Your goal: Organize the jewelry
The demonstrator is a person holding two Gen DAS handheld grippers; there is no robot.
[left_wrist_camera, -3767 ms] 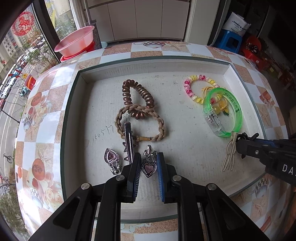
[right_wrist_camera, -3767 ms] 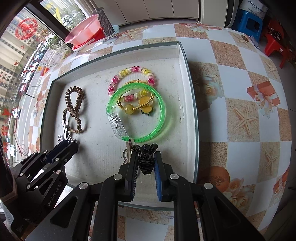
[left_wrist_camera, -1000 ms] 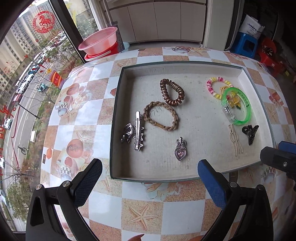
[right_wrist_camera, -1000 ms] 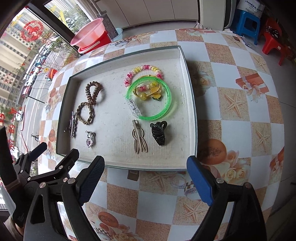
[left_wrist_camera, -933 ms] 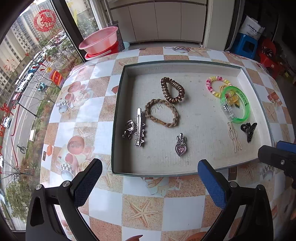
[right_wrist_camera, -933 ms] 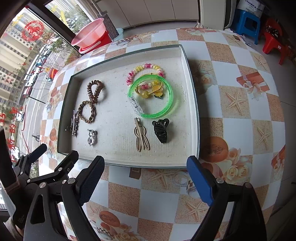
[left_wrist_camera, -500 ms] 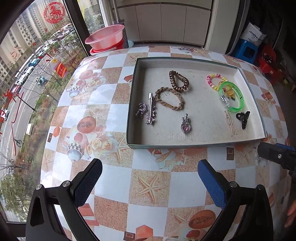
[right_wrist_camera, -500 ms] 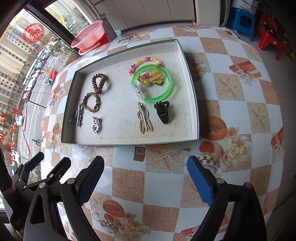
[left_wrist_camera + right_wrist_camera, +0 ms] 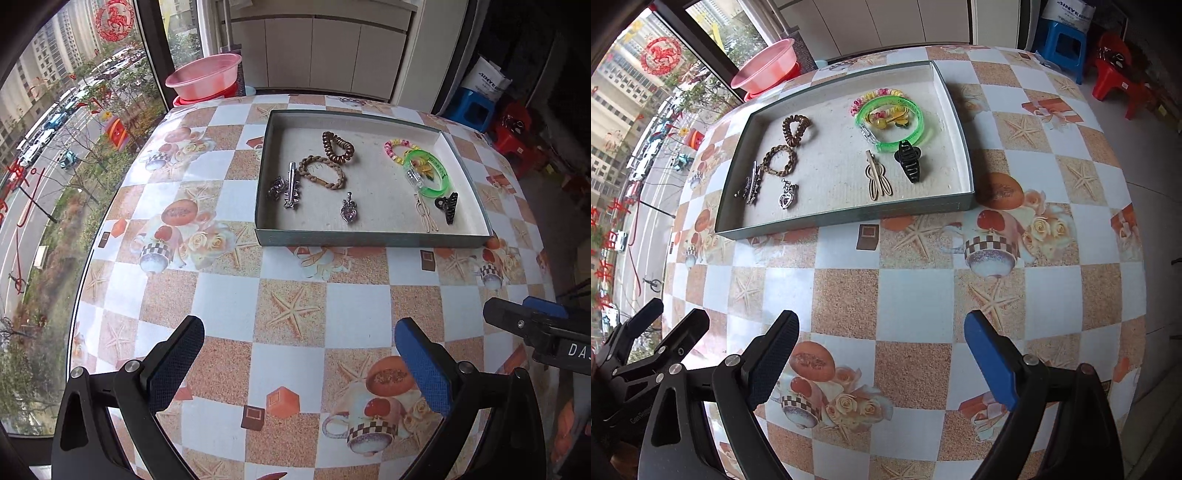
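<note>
While both grippers hang over the near part of the round table (image 9: 229, 306), well apart from the jewelry, the shallow grey-green tray (image 9: 369, 238) on the table's far side holds every item. Left gripper (image 9: 299, 363): jaws spread wide, nothing between them. Right gripper (image 9: 881, 363): likewise spread wide and empty. Tray contents, left group: brown spiral hair tie (image 9: 338, 147) toward the far wall; braided tan bracelet (image 9: 321, 172) just in front of it; silver spiked hair clip (image 9: 291, 184) beside the bracelet; a small silver ornament (image 9: 276, 188) touching or just beside the clip on its outer side; heart-shaped pendant with pink stone (image 9: 349, 212) nearer the front wall, apart from the others. Right group: pastel bead bracelet (image 9: 397, 149) partly overlapped by a translucent green bangle (image 9: 428, 175), which rings small yellow pieces; beige flat hair clip (image 9: 426, 214) in front of the bangle; black claw clip (image 9: 447, 207) just beside the beige clip, close to the bangle's edge. Table covering: checked cloth printed with starfish, cups and roses. Behind the table: pink basin (image 9: 203, 75) by the window.
</note>
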